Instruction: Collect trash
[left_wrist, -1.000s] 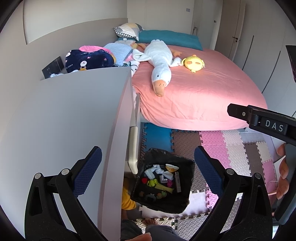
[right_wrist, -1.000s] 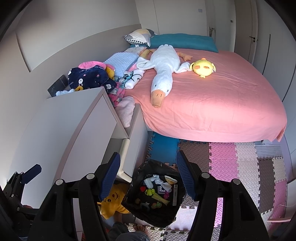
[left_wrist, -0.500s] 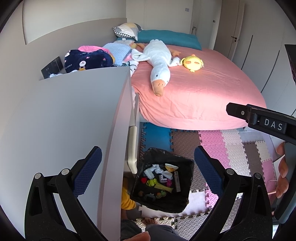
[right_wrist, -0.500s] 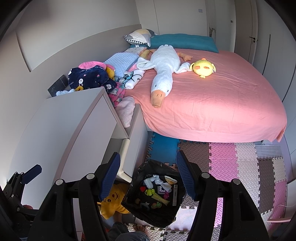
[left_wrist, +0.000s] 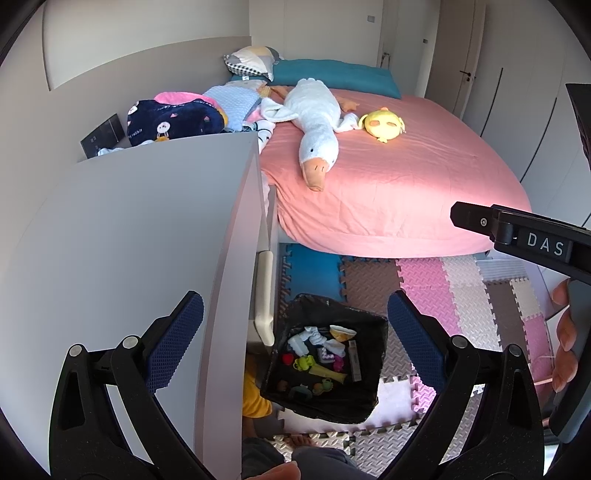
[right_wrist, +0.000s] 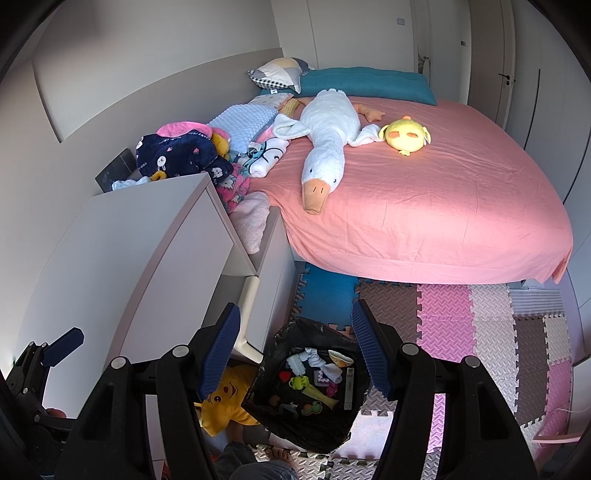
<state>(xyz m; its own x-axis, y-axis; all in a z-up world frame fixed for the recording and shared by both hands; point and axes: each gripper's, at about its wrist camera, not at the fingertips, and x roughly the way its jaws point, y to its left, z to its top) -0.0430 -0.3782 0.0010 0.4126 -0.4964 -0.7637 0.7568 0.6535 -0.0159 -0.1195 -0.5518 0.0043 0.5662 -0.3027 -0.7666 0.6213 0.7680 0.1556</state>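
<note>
A black-lined trash bin (left_wrist: 369, 402) stands on the foam floor mat below both grippers, holding white tissues, a paper scrap and small colourful bits; it also shows in the right wrist view (right_wrist: 280, 347). My left gripper (left_wrist: 295, 336) is open and empty, held high above the bin and the white dresser edge. My right gripper (right_wrist: 295, 354) is open and empty, high above the bin. The right gripper's body shows at the right of the left wrist view (left_wrist: 524, 236).
A white dresser (left_wrist: 129, 240) stands at the left with its drawer open (right_wrist: 258, 306). A pink bed (left_wrist: 388, 173) holds a goose plush (left_wrist: 317, 122), a yellow plush (left_wrist: 384, 123) and piled clothes (right_wrist: 184, 155). Puzzle foam mats (right_wrist: 461, 321) cover the floor.
</note>
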